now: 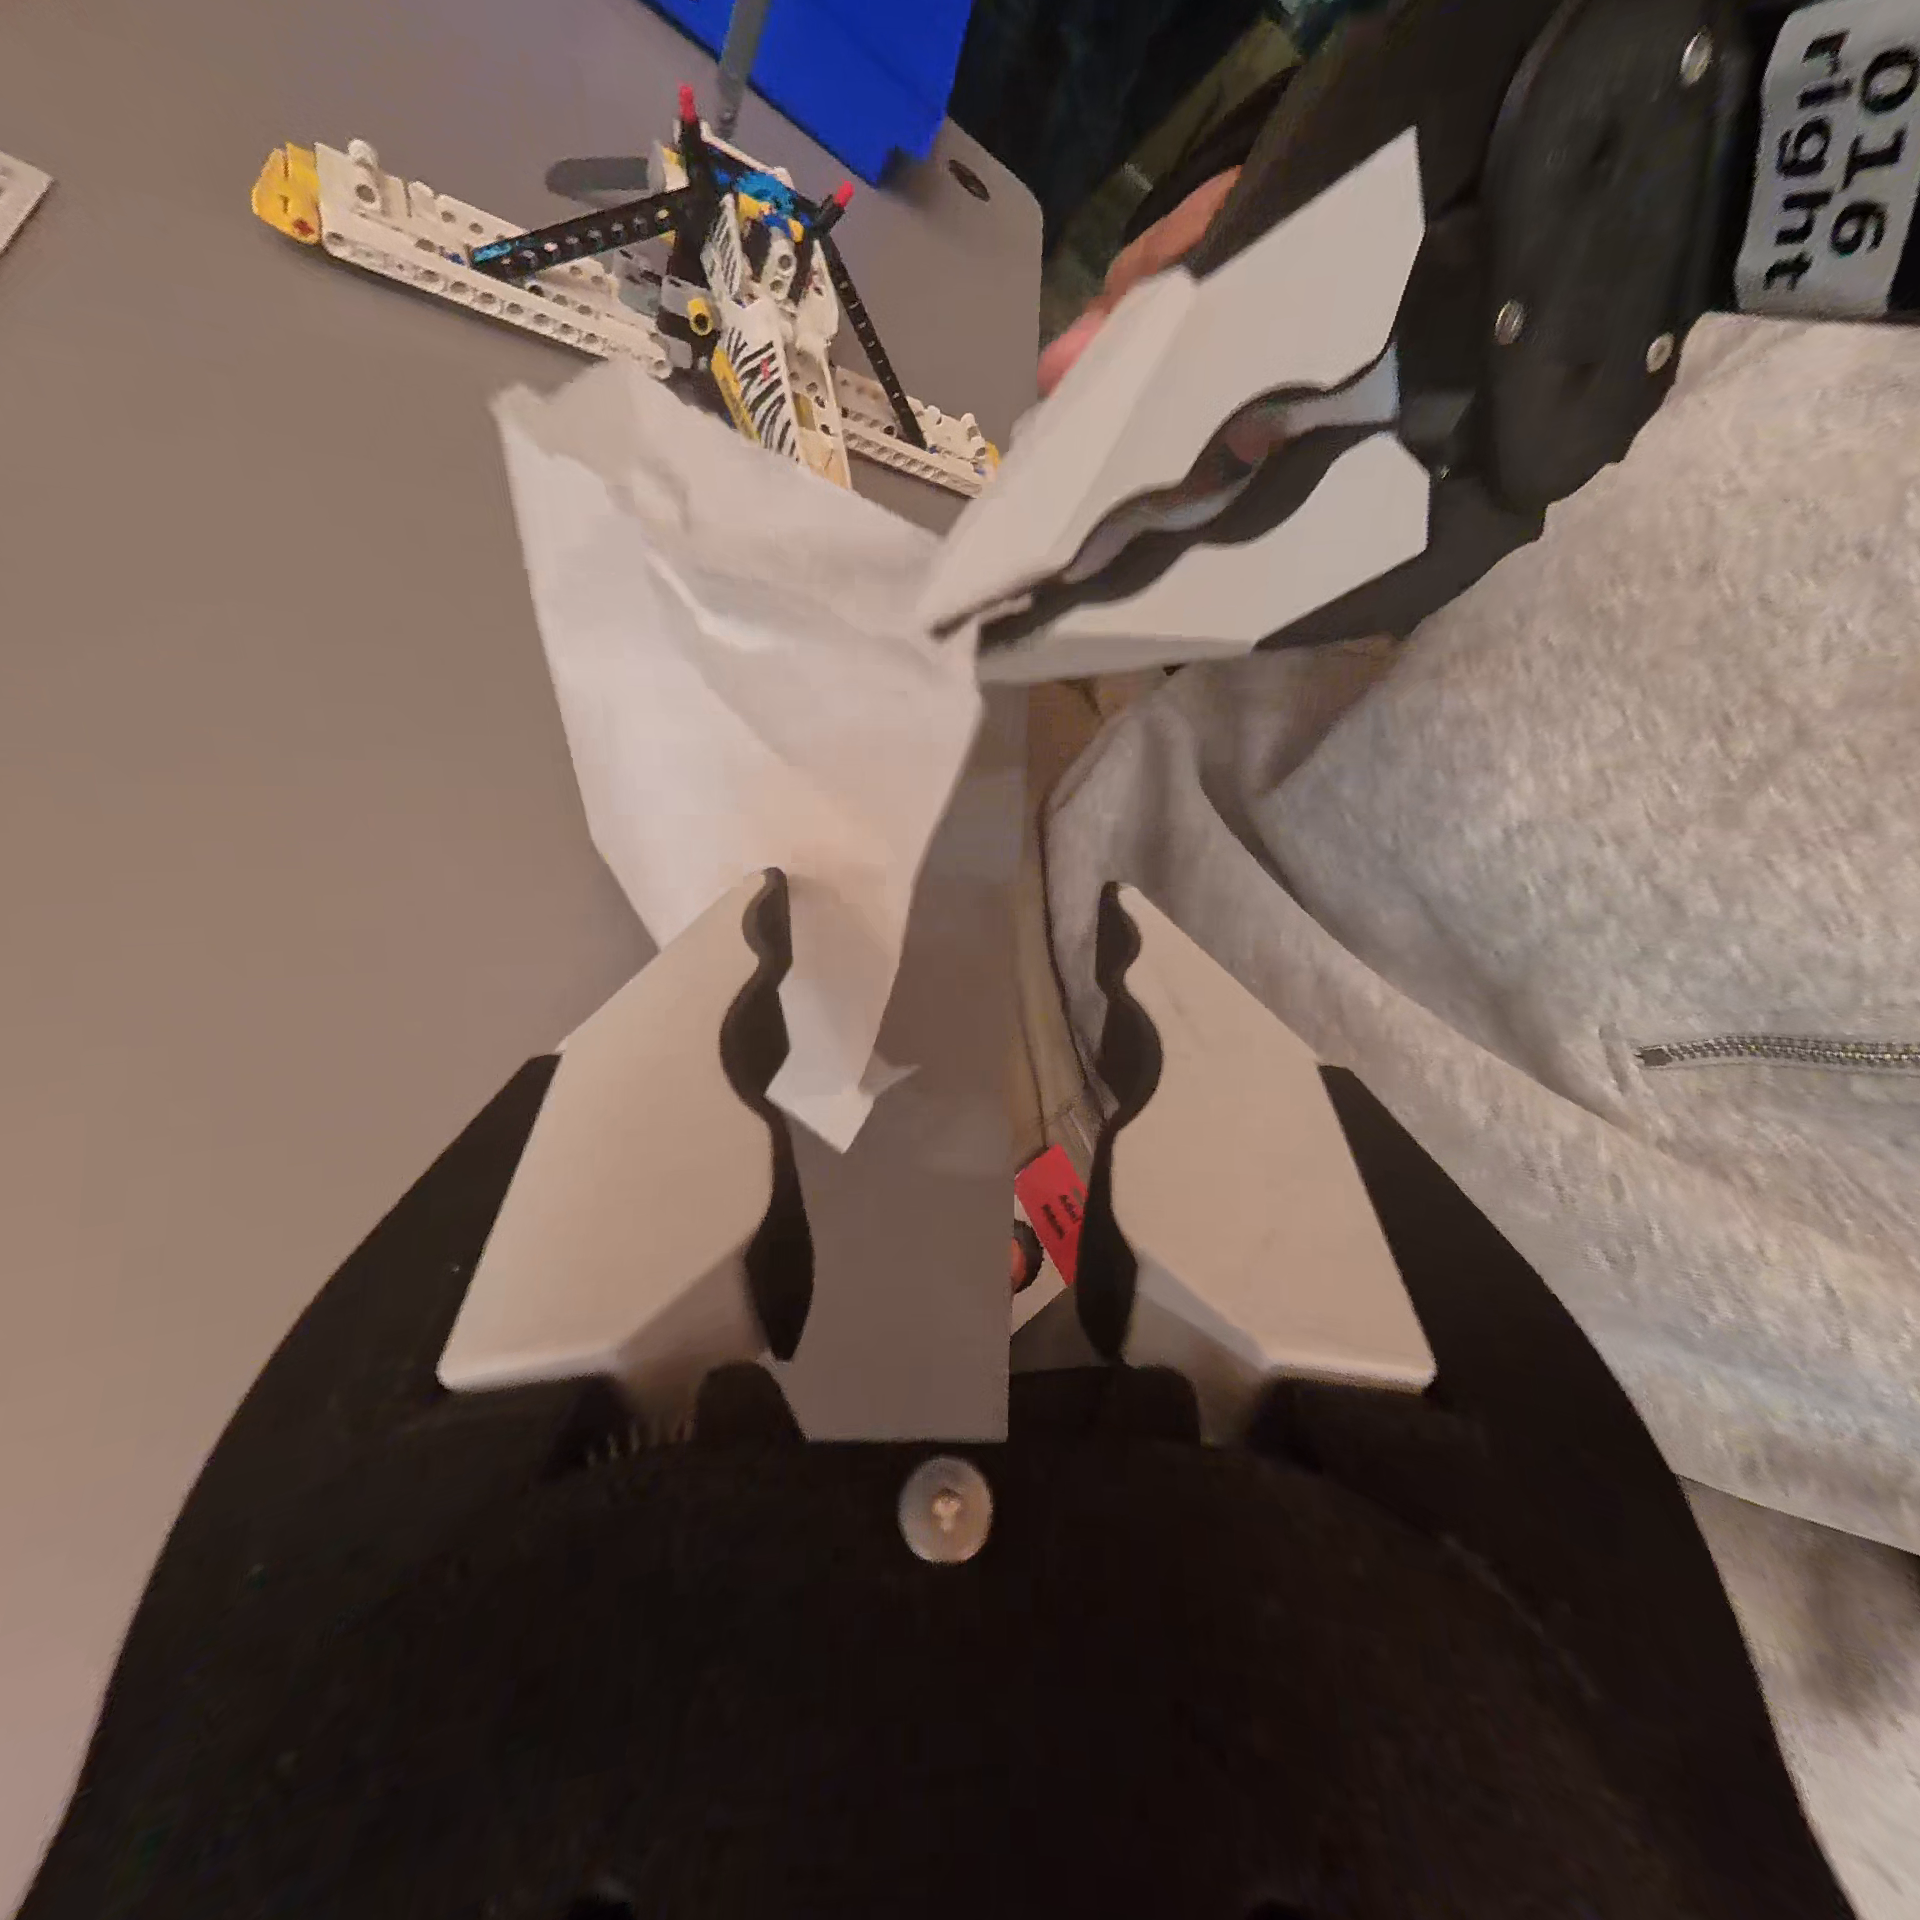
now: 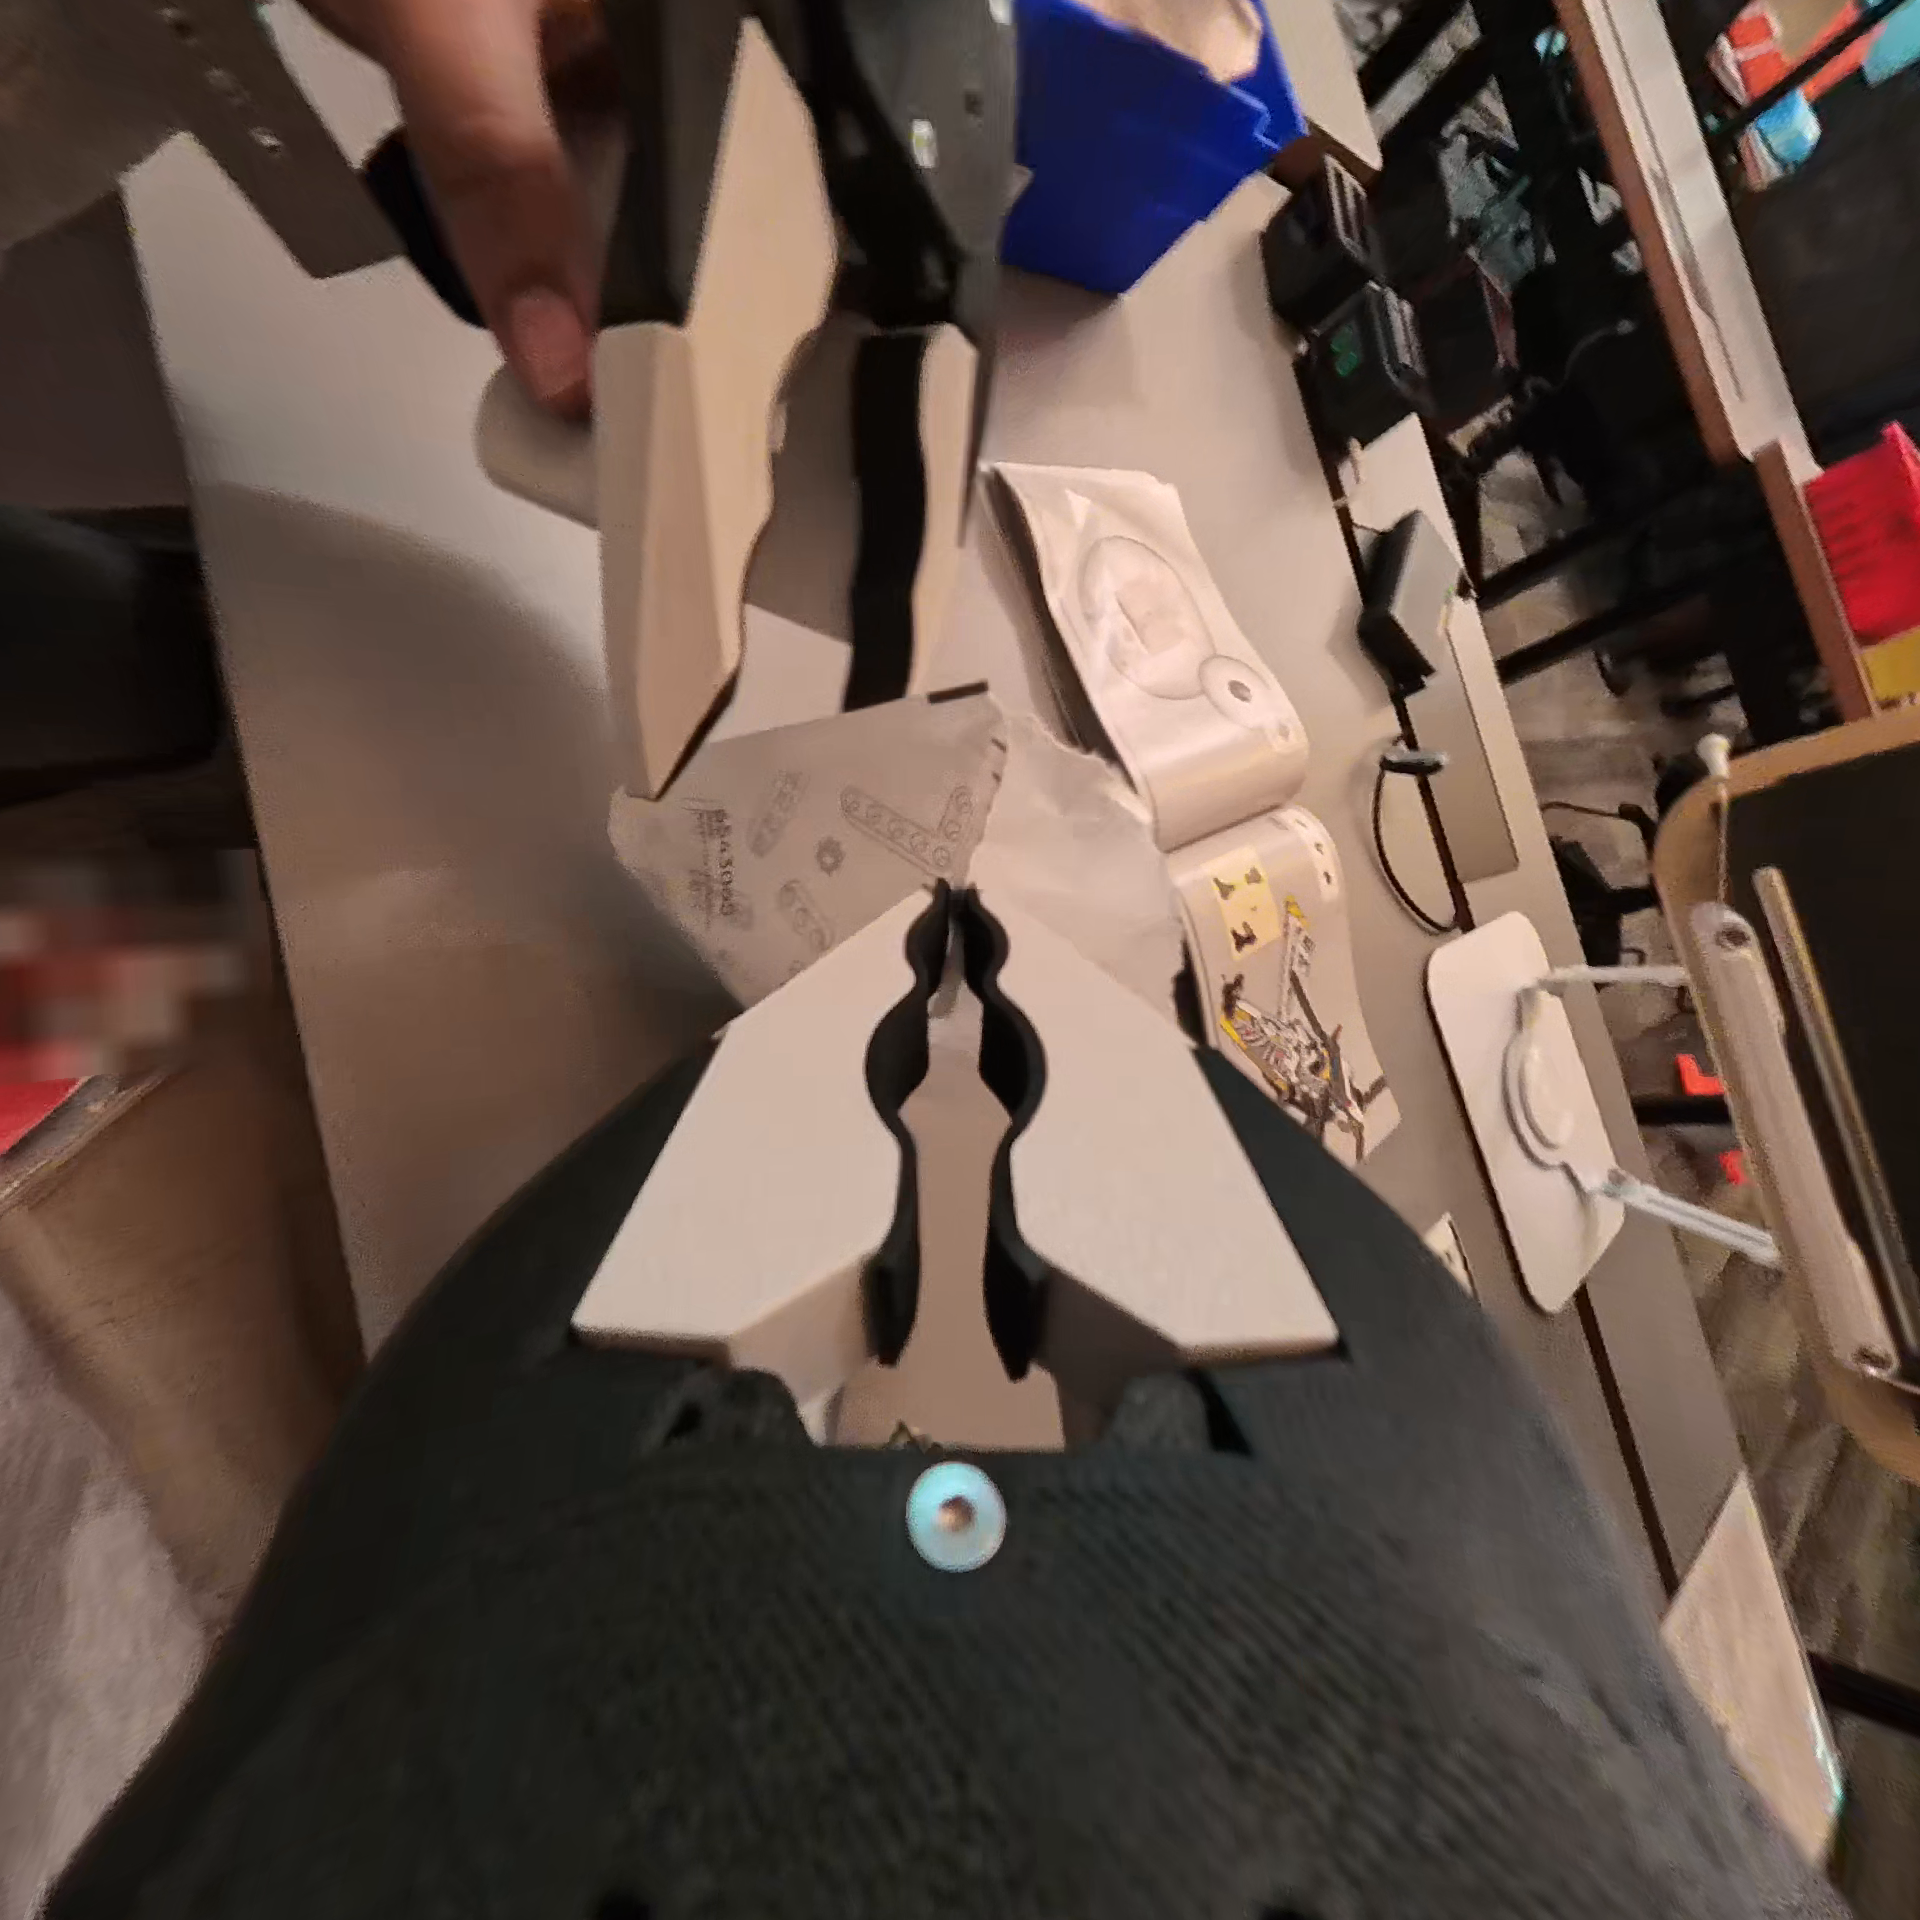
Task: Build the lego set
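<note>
A white paper parts bag (image 1: 748, 675) hangs over the grey table between both grippers. My right gripper (image 2: 956, 896) is shut on the bag's torn edge (image 2: 831, 831); it also shows in the left wrist view (image 1: 961, 629), pinching the bag's upper right corner. My left gripper (image 1: 940, 894) is open, and the bag's lower corner hangs between its jaws, next to the left pad. It shows open in the right wrist view (image 2: 774, 727), just above the bag. The partly built white, yellow and black lego model (image 1: 665, 281) lies on the table behind the bag.
A blue bin (image 1: 831, 62) stands at the table's far corner behind the model. An instruction booklet (image 2: 1278, 997), a curled paper sheet (image 2: 1153, 623) and a white pad with a cable (image 2: 1527, 1091) lie near the table's edge. A person's grey sleeve (image 1: 1507, 831) is to the right.
</note>
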`<state>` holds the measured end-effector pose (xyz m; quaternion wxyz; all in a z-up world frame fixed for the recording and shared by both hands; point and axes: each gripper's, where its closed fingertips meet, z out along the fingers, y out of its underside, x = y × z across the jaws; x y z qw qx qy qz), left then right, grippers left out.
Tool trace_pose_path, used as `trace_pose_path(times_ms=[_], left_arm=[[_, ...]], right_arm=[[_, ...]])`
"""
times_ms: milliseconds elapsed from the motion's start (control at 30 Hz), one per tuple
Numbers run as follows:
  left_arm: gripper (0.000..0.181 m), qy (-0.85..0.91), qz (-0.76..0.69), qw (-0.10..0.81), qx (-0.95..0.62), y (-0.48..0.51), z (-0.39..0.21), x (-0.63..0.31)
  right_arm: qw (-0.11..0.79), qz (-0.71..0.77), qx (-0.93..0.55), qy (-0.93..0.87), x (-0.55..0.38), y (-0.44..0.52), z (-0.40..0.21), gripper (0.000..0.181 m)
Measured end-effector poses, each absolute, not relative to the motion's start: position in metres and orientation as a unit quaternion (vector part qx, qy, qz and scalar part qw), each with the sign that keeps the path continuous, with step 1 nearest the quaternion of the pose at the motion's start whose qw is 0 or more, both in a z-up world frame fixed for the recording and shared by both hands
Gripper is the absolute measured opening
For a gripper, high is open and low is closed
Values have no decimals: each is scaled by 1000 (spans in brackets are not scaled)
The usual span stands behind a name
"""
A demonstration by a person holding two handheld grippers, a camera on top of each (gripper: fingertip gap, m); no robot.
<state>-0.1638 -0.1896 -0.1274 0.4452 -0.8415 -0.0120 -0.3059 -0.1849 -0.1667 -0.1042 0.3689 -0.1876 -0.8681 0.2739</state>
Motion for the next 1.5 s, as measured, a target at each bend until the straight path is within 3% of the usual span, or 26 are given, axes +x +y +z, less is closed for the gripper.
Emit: trace_pose_path(times_ms=[167, 400, 633, 800, 900, 1067, 1233, 1300, 1500], left_arm=[[39, -28, -288, 457, -841, -185, -132, -179], [0, -16, -265, 487, -832, -178, -134, -194], [0, -14, -305, 527, -793, -178, -123, -196], [0, -42, -320, 542, -776, -178, -126, -209], [0, -94, -339, 553, -755, -179, -127, -225], [0, -202, -382, 569, -700, -179, -127, -253], [0, -230, -399, 558, -690, -177, -129, -254], [0, -231, -396, 554, -695, -177, -129, -253], [0, -237, -403, 552, -691, -175, -128, -252]], right_arm=[[353, 314, -230, -851, -192, -162, -93, 0], [366, 340, -249, -830, -202, -154, -77, 0], [384, 361, -268, -807, -217, -142, -72, 6], [368, 368, -321, -791, -223, -128, -84, 55], [356, 382, -336, -784, -214, -134, -99, 64], [407, 330, -289, -801, -205, -159, -140, 53], [485, 297, -223, -791, -220, -180, -144, 43], [493, 310, -212, -785, -224, -187, -138, 34], [467, 312, -224, -796, -236, -194, -149, 34]])
